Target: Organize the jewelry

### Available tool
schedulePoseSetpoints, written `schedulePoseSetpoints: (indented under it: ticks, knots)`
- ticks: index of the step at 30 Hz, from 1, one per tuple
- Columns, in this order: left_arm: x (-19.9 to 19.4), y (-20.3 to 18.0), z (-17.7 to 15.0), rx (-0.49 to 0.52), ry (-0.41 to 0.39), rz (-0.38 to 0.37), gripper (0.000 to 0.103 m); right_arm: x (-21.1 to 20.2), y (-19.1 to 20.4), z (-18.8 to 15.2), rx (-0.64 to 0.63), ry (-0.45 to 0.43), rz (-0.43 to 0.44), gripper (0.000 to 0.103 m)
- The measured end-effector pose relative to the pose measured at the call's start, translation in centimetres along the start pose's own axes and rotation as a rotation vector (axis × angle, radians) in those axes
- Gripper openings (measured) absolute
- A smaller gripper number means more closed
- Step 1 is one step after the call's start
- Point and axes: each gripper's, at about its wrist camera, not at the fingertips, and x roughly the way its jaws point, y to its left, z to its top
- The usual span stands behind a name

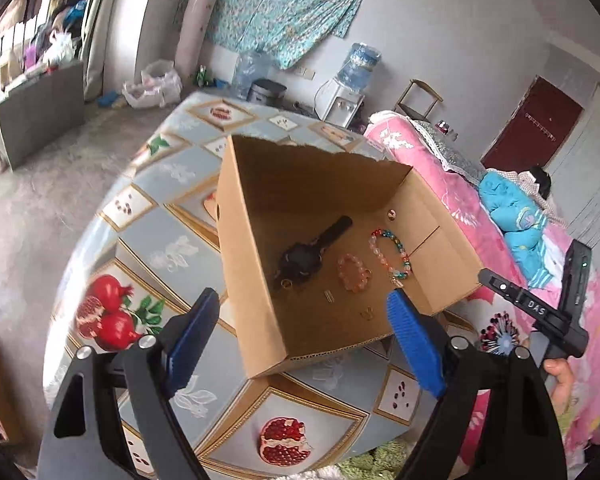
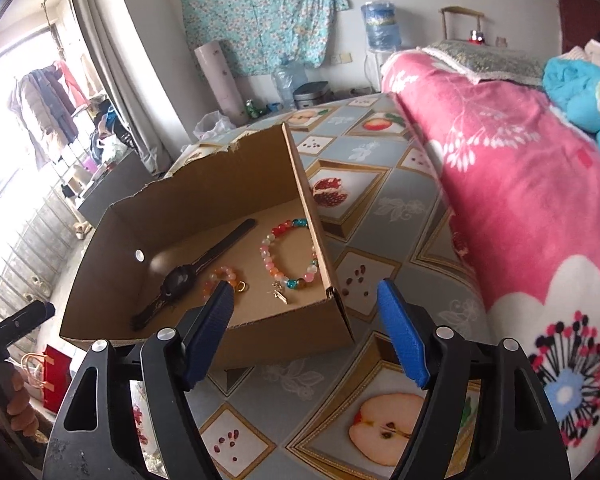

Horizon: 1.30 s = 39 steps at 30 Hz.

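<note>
The left hand-held gripper hangs with its blue pads spread wide and nothing between them, just above the near edge of a cardboard box. The right hand-held gripper is likewise wide apart and empty, over the box's near corner. Inside on the box floor lie a black watch, a small orange bead bracelet, a larger multicoloured bead bracelet and small gold pieces. The box sits on a fruit-patterned desk, beside a pink blanket.
</note>
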Motion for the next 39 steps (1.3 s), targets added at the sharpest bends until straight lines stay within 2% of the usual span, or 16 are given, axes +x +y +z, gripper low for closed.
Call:
schedulePoseSetpoints:
  ticks: [2,4,6,10,15,18,22,29,35,39]
  knots:
    - [-0.6,-1.2,0.0,0.044,-0.035,0.038,0.096,-1.3,0.8,-0.6,-0.012,-0.029,-0.003,0.082]
    - [-1.0,-2.5,-0.1,0.082,-0.065,0.049,0.097,-2.7,1.9,-1.2,-0.039,-0.062,-0.017,0.091]
    - [-1.2,-3.7,-0.2,0.097,-0.079,0.040,0.097,-3.6,3.0,-1.7,-0.075,-0.075,-0.053,0.093]
    - [-0.9,-5.5,-0.3,0.120,-0.091,0.075,0.097,-4.9,4.6,-2.0,-0.126,-0.086,-0.116,0.095]
    - [-1.9,-6.6,-0.4,0.121,-0.184,0.152,0.097,-6.3,5.5,-2.2,-0.150,-0.133,-0.170,0.095]
    - [-2.3,-6.8,-0.6,0.092,-0.207,0.220,0.097,-6.6,5.6,-2.5,-0.141,-0.143,-0.176,0.095]
    - [-1.0,-7.4,-0.9,0.096,-0.143,0.276,0.097,-5.8,5.5,-3.0,-0.140,-0.106,-0.183,0.095]
    - [1.4,-7.0,-2.4,0.002,0.014,0.280,0.097,-3.8,5.9,-3.9,-0.166,-0.021,-0.185,0.095]
    - [2.1,-6.9,-3.1,0.010,0.060,0.285,0.097,-2.7,6.1,-4.2,-0.163,0.022,-0.167,0.095]
    - [2.4,-7.1,-3.2,0.022,0.076,0.282,0.097,-2.5,6.3,-4.2,-0.158,0.016,-0.165,0.095]
